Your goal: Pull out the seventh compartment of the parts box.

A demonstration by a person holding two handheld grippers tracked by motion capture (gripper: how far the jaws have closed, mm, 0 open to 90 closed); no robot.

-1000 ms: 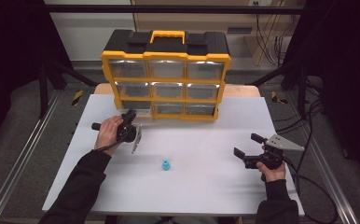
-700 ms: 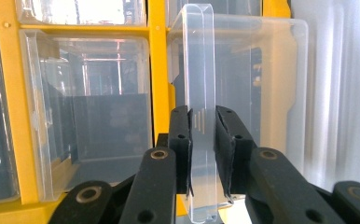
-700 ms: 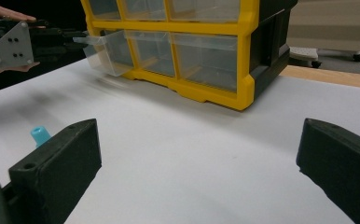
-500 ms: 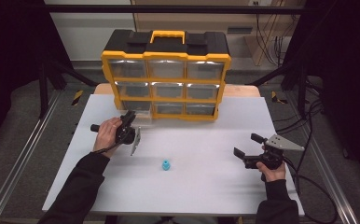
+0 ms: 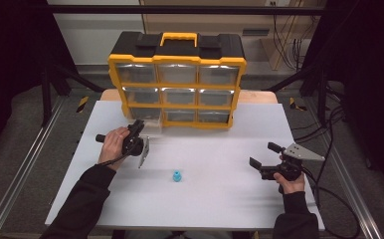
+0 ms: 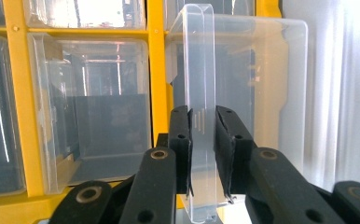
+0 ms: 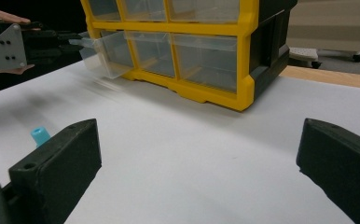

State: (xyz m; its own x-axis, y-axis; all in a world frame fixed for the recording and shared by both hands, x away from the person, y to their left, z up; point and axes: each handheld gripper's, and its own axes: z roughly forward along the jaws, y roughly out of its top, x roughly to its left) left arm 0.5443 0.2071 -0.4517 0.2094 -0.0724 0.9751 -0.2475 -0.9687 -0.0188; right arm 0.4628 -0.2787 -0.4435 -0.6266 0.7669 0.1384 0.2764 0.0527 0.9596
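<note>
The left gripper [image 6: 203, 140] clamps the front lip of a clear plastic drawer [image 6: 243, 93] drawn from the yellow-framed organiser cabinet [image 5: 176, 79]. The right gripper [image 7: 197, 172] rests wide open and empty. A skewed pull could jam the drawer or slip the thin lip.

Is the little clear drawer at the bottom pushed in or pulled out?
Pulled out partway. The clear drawer sticks out past the yellow cabinet front, and the left tool is clamped on its front lip.
</note>
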